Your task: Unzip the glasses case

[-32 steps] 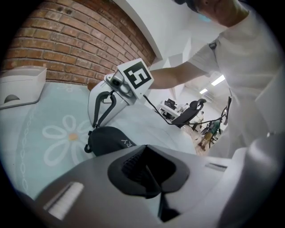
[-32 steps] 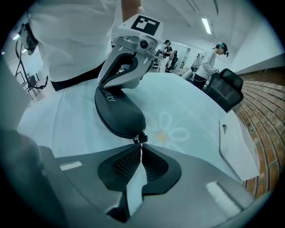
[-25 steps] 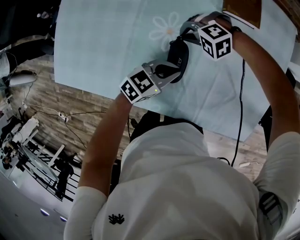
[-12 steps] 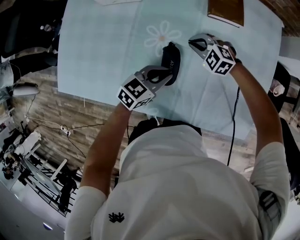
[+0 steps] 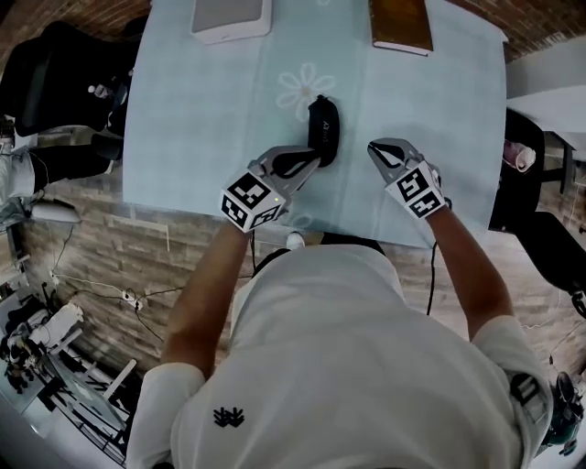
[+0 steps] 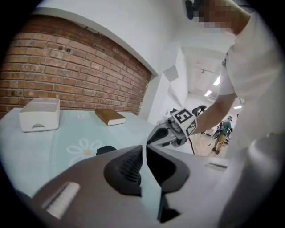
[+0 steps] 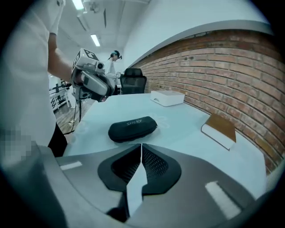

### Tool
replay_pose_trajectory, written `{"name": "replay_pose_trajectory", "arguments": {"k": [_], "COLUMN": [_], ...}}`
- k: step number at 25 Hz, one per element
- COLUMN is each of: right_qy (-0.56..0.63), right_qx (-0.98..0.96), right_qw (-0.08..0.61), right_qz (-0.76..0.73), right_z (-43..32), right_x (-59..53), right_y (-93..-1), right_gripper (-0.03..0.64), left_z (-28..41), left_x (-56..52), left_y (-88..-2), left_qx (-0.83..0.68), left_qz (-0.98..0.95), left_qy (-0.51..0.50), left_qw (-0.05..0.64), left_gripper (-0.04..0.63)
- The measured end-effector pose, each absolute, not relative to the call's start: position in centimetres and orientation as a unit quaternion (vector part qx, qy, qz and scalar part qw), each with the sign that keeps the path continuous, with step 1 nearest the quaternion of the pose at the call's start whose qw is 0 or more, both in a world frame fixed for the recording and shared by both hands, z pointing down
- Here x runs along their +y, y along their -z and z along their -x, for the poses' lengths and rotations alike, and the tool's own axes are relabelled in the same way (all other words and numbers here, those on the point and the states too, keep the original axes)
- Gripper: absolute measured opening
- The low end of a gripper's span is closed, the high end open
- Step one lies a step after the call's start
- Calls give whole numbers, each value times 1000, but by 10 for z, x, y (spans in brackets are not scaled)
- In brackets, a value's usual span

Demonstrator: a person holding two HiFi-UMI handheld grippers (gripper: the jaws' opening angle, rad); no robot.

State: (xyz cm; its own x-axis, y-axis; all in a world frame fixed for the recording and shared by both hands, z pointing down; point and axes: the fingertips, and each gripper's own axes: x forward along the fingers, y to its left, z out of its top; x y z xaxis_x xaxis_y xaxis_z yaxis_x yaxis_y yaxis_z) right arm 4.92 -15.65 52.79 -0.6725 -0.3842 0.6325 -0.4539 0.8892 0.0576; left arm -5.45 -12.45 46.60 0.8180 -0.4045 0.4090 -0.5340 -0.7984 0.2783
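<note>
The black glasses case (image 5: 323,130) lies flat on the light blue tablecloth (image 5: 201,110), next to a printed daisy. My left gripper (image 5: 309,158) sits just at the case's near end, jaws shut with nothing between them; in the left gripper view (image 6: 144,149) only a bit of the case (image 6: 105,150) shows past the left jaw. My right gripper (image 5: 375,149) is a short way right of the case and apart from it, also shut and empty. In the right gripper view (image 7: 141,147) the case (image 7: 132,128) lies ahead with its zip closed.
A white box (image 5: 231,16) and a brown book (image 5: 400,23) lie at the table's far edge. The near table edge (image 5: 302,229) runs just under both grippers. A black office chair (image 5: 64,73) stands to the left of the table.
Both grippers have drawn back toward the near table edge. The right gripper moved off the case to the right. The case now rests on the cloth with neither gripper on it.
</note>
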Motion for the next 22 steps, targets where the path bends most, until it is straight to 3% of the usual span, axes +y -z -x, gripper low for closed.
{"name": "replay_pose_trajectory", "arguments": {"k": [12,22], "right_qy": [-119,-104], "right_qx": [-901,-895], "right_qw": [264,245], "right_qz": [-324,-359], "right_z": [-11,21], "right_x": [-18,133], "right_y": [-465,-432], "right_gripper": [8,6], "left_z": [115,163], "left_x": [-27,111], "left_y": [-396,-381], "left_qx": [-266,-263], "left_qz": [-945,-947], "left_qy": [-109,-96], "left_qw": [158,155], "left_gripper": [55,54]}}
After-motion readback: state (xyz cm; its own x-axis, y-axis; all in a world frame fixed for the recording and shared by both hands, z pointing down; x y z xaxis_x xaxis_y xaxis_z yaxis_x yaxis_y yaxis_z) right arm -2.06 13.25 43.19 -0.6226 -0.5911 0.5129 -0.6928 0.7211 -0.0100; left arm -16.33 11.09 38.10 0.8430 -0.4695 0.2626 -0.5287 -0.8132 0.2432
